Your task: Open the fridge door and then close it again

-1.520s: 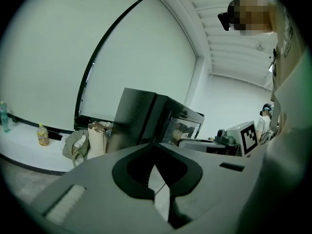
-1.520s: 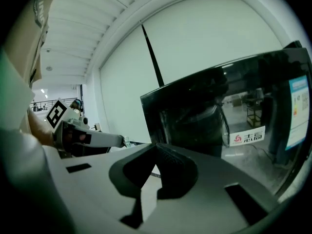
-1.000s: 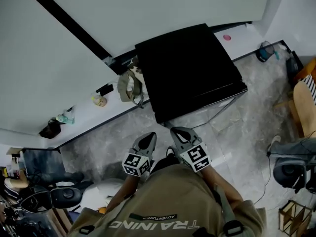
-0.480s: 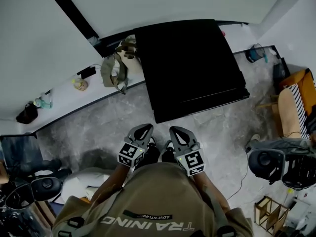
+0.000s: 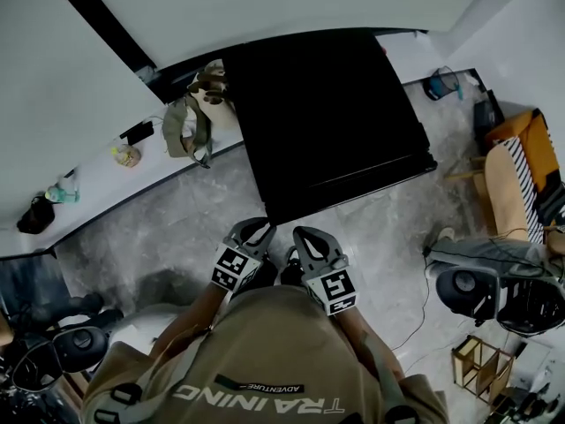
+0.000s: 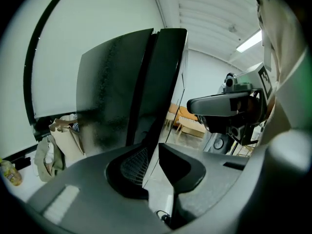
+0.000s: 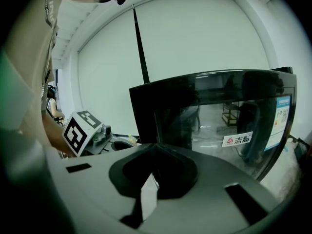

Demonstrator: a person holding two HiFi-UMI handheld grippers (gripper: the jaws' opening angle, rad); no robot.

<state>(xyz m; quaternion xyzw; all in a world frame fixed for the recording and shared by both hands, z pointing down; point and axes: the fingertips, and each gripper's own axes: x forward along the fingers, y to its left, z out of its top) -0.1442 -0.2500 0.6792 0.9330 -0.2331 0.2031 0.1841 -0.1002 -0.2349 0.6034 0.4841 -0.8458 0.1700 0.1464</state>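
The fridge [image 5: 327,113] stands on the grey marbled floor [image 5: 168,228] at 12 o'clock from the person, back to the white wall, black and tall. Its glass door [image 7: 219,116] sits flush against the body and carries a small sticker [image 7: 238,139]. Both tools hang low in front of the person's chest, apart from the fridge. The left gripper [image 5: 256,228] has its jaws drawn close with only a thin slit between them and nothing in it; the right gripper [image 5: 305,235], just beside it at 3 o'clock, has its jaws pressed together at the tips, empty. A cloth bag [image 5: 185,126] hangs at 10 o'clock; a chair [image 5: 477,290] sits at 4 o'clock.
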